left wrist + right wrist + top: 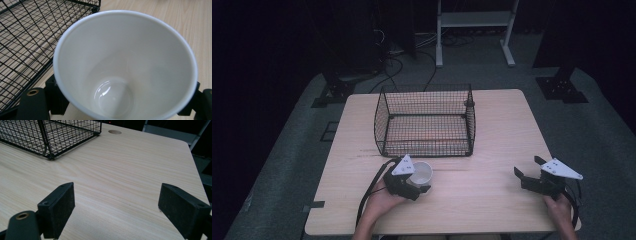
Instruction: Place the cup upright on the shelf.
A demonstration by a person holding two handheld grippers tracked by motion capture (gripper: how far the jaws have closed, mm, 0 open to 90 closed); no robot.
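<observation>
A white cup [422, 173] stands just in front of the black wire basket [427, 145], near its left front corner. My left gripper [413, 184] is shut on the cup, one jaw on each side. In the left gripper view I look down into the cup [125, 62], which is empty and glossy inside, with the left gripper [125, 102] closed around its wall. My right gripper [528, 167] hovers open near the table's right front corner. Nothing lies between the wide-apart pads of the right gripper [122, 205].
The wooden table [497, 135] carries the empty wire basket [50, 135] at its middle back. A round hole [114, 131] sits in the table beyond the basket. Cables and a white metal stand [474, 20] are on the floor behind the table.
</observation>
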